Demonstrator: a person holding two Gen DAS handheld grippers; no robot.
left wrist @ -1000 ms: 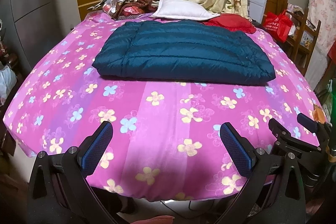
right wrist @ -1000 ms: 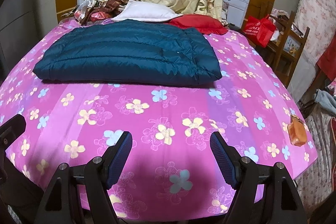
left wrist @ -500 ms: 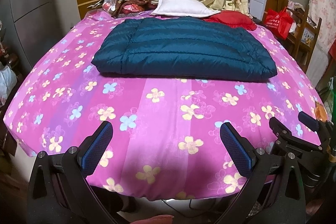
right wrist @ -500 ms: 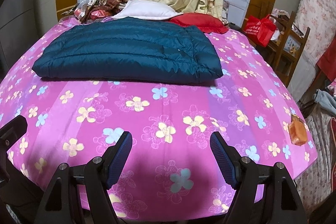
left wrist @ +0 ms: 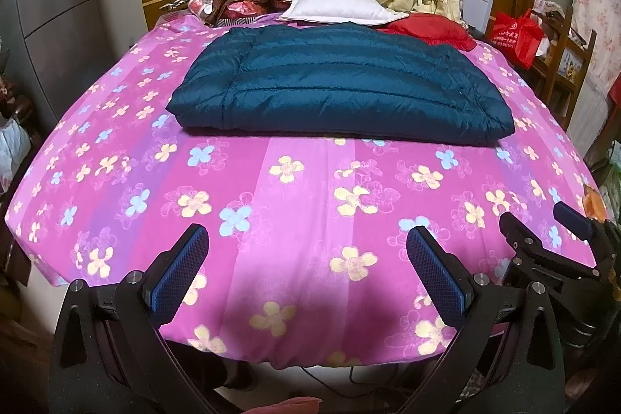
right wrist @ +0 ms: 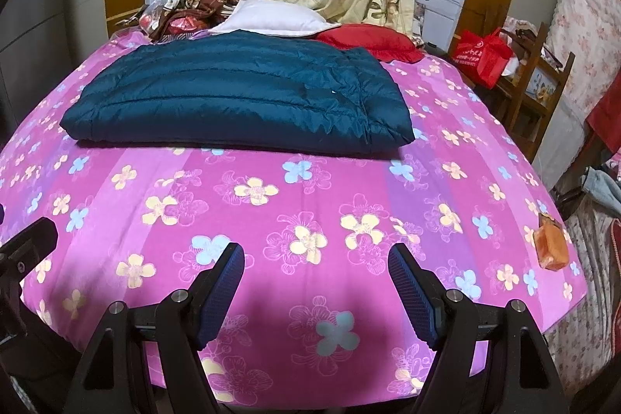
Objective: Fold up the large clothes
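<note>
A teal quilted jacket lies folded into a flat rectangle across the middle of the bed, toward the head end, its near edge square to the foot edge where I stand. My left gripper hangs over the foot edge with its jaws wide and nothing between them; my right gripper hangs alongside it, jaws also wide and empty, both well apart from the jacket. Judging by the tidy layered edge, the folding of this garment looks finished or nearly so; whether a last fold is meant I cannot tell, and no other garment to fold lies on the pink flowered sheet.

Beyond the jacket sit a white pillow and a red cushion, the pillow touching the jacket's far edge.

The left view alone shows the bed's left foot corner and grey cupboard doors beside it, plus my right gripper's fingers at its right margin. The right view alone shows an orange packet near the right foot corner, and more of the wooden chair with a red bag.
</note>
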